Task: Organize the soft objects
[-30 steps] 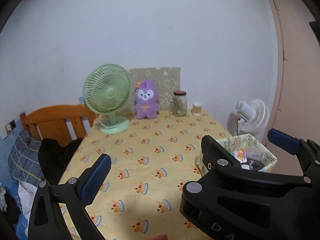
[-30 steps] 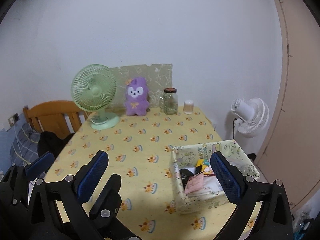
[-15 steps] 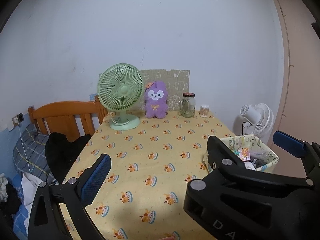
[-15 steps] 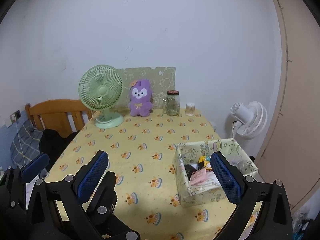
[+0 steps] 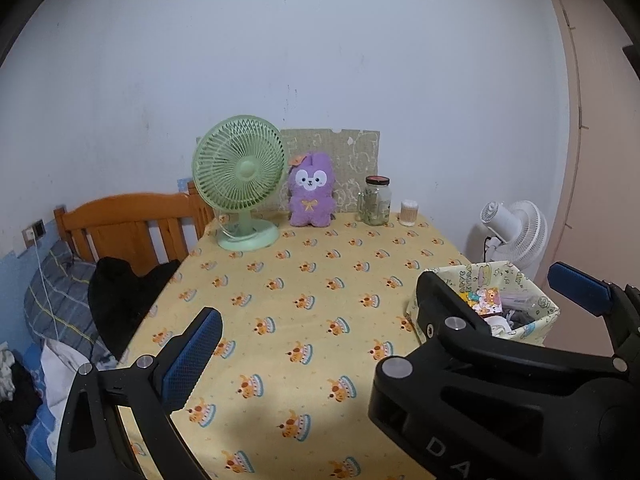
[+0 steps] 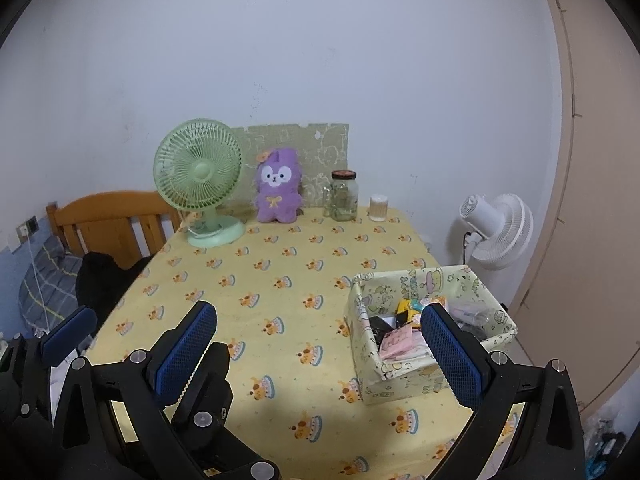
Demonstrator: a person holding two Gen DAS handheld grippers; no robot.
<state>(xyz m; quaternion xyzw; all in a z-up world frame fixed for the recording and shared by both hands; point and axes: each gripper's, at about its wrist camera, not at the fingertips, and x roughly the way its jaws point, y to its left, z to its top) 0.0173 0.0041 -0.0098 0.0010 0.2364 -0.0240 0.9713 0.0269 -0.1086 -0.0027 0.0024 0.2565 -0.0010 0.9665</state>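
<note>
Plush toy: purple plush (image 5: pixel 311 192) (image 6: pixel 277 187) sits upright at centre frame, at the table's far edge, against a patterned board (image 5: pixel 352 160).
Neighbours: green fan (image 5: pixel 240 172) just left of it, glass jar (image 5: pixel 376 201) to its right.
Fabric bin: (image 6: pixel 362 308) lower right on the yellow tablecloth (image 6: pixel 280 272), holding small mixed items.
Left gripper: (image 5: pixel 384 328) jaws spread wide, nothing between them, low in frame.
Right gripper: (image 6: pixel 320 344) jaws spread wide, empty; right finger overlaps the bin.

Dim, soft light; fisheye-bent, vignetted edges
</note>
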